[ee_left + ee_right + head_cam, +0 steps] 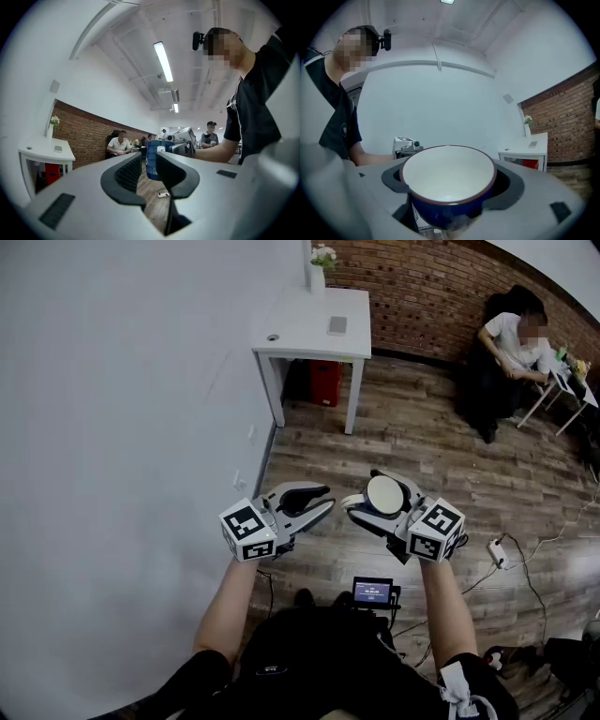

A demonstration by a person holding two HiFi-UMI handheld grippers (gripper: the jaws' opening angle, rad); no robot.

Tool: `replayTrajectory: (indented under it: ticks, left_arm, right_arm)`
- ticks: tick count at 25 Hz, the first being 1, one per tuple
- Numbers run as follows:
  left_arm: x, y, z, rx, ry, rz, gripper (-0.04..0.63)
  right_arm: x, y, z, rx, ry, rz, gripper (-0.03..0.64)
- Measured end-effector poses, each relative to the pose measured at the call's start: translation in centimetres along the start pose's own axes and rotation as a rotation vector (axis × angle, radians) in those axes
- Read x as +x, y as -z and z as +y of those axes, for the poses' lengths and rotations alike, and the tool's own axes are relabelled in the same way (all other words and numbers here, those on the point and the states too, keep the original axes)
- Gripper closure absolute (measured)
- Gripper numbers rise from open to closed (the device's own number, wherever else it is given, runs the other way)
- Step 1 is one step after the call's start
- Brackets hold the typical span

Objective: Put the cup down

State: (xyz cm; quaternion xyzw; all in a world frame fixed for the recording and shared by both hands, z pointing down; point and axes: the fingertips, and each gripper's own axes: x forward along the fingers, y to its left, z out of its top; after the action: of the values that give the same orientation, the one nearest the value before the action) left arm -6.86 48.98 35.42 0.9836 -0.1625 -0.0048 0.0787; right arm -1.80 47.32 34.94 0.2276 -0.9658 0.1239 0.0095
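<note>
Forearms (230, 601): bare and stretched forward, one gripper in each hand, both held in the air above the floor.
Right gripper (364, 491): jaws spread wide and pinching the cup (386, 493) across its round wall.
Cup, place: in mid-air between the right jaws, blue outside, white inside, mouth turned back toward the gripper's camera; no surface lies directly under it.
Risk, slip: the wall looks glazed and curved, and the pads seem to meet it only at two narrow spots. A jolt or a looser squeeze would probably let it roll out.
Left gripper (326, 500): jaws slightly apart, nothing between them, just beside the cup; a bump between the two grippers could knock the cup loose.
Risk, release: letting go here would drop the cup onto the wooden floor (412, 446).
Power strip (495, 552): lies with its cable on the floor to the right, a likely trip hazard.
White table (309, 329): well apart, against the wall; the nearest visible surface for the cup.
Risk, placing: unless turned upright first, the cup may land on its side.
</note>
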Motion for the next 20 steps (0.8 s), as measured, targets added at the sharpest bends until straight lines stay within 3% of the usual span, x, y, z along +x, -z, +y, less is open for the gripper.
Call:
replayTrajectory:
  ticks: [20]
  left_arm:
    - [2.1, 0.4, 0.2, 0.003, -0.002, 0.023, 0.509]
  right_arm:
    - [-1.0, 0.2, -1.4, -0.002, -0.005, 0.016, 0.187]
